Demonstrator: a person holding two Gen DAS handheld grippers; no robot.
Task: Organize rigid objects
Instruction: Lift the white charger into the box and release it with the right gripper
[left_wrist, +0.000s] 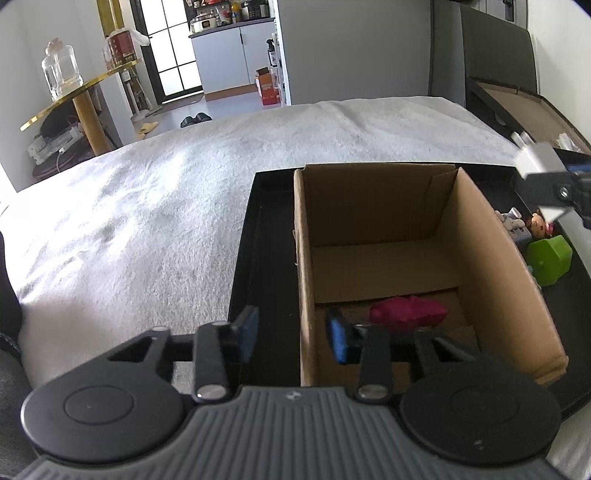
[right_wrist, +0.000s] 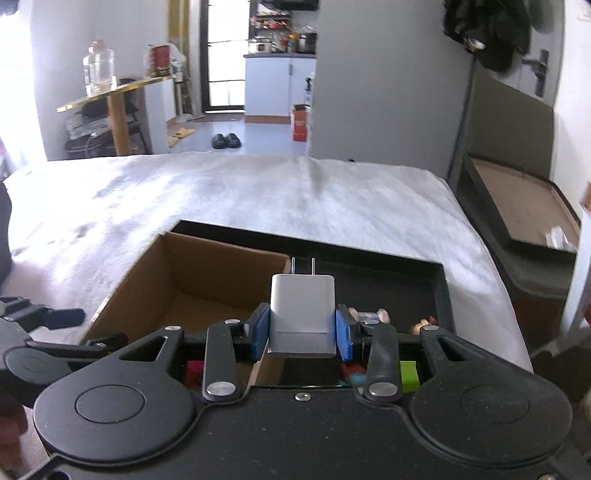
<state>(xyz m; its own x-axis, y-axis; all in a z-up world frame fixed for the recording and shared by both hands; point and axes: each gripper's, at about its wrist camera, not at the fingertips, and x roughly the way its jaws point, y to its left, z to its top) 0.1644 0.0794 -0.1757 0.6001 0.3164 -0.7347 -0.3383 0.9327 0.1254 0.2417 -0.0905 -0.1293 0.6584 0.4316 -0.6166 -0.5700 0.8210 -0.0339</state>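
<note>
Right tool (right_wrist: 303, 328): blue pads (right_wrist: 259, 330) pressed on both flanks of a white plug adapter (right_wrist: 302, 315), prongs pointing away from the tool, body upright between the pads. Pinch sits low on the adapter, so most of it stands clear ahead of the pads; judged a carrying hold, prongs kept out of the way for a drop. Just ahead and to the tool's left lies the open cardboard box (right_wrist: 207, 273); ahead and right, the black tray (right_wrist: 443, 288) with small toys along its inner edge, partly hidden behind the tool. The adapter hangs over the tray near the box's right wall, not yet over the box opening

Left tool (left_wrist: 293, 334): pads part-spread, straddling the near left wall of the cardboard box (left_wrist: 509, 266), one pad outside, one inside; whether they press the wall I cannot tell. Likely purpose: steadying the box while the other tool loads it. Just beyond its right pad, on the box floor, a magenta toy (left_wrist: 408, 312), already sorted in. Farther right, outside the box in the tray, a green block (left_wrist: 550, 260) and small figures wait. Far right, the other tool shows with the adapter (left_wrist: 537, 158). All of it rests on a white blanketed bed (left_wrist: 147, 206)
</note>
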